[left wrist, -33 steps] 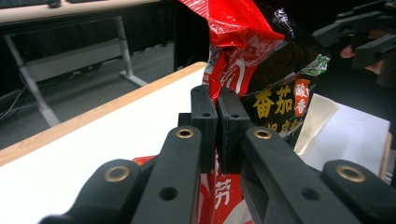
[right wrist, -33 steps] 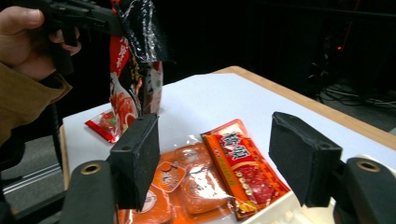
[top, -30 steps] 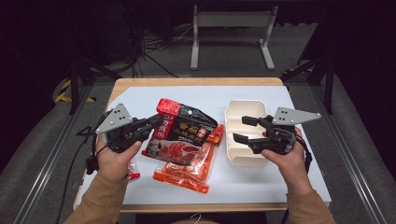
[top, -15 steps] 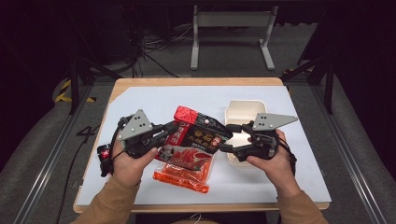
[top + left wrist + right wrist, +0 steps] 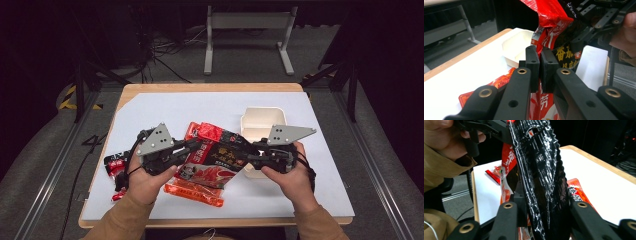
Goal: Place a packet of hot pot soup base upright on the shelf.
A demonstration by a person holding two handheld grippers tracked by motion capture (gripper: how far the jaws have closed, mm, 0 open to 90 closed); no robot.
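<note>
A black-and-red snack bag (image 5: 220, 155) hangs above the table between my two grippers. My left gripper (image 5: 192, 147) is shut on its left edge; in the left gripper view the pads (image 5: 532, 62) pinch the bag (image 5: 551, 15) tightly. My right gripper (image 5: 250, 155) has just been closing its jaws on the right edge. In the right gripper view the bag (image 5: 541, 170) stands upright between the jaws of the right gripper (image 5: 544, 202), and the one pad (image 5: 520, 195) that shows lies against it.
A white container (image 5: 262, 117) stands behind the right hand. An orange-red packet (image 5: 195, 192) lies flat under the bag, and a small red packet (image 5: 114, 165) lies by the left wrist. A pale sheet (image 5: 165, 110) covers the wooden table.
Both hands moved inward toward the table's middle. The right gripper's jaws went from wide open to closed around the bag's right edge. The left gripper kept its hold.
</note>
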